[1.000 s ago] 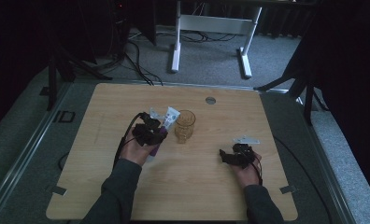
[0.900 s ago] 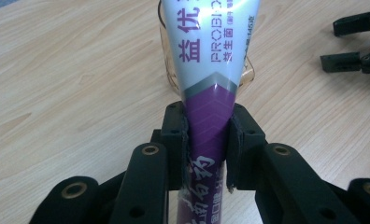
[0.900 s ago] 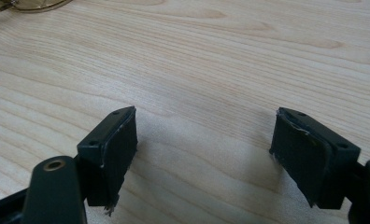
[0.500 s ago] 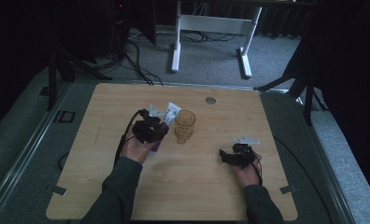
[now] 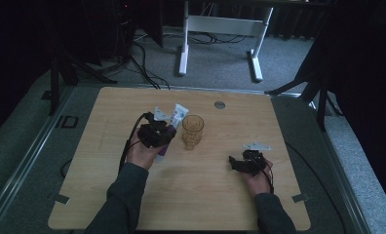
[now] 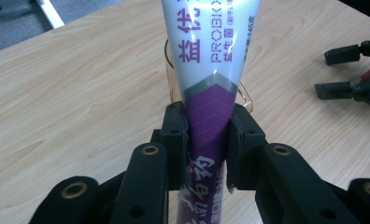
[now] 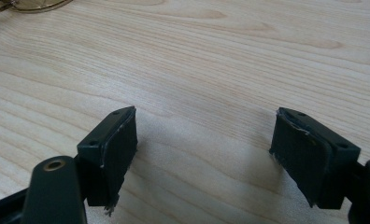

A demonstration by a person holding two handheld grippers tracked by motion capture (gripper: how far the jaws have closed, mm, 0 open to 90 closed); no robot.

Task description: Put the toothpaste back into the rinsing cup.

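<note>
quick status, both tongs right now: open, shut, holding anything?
Left tongs: shut on the purple-and-white toothpaste tube, beside the amber glass cup.
Right tongs: open, nothing between them, over bare wooden table.

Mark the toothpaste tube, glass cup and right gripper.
toothpaste tube [image 6: 210, 116], left gripper view, purple band above the pads.
glass cup [image 5: 192, 130], high view, side wall.
right gripper [image 7: 204, 142], right gripper view, gap between fingertips.

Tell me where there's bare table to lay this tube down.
Bare wood runs along the light wooden table's left edge and near edge. It is crowded where the white-and-purple tube in the left gripper meets the amber glass cup.
</note>
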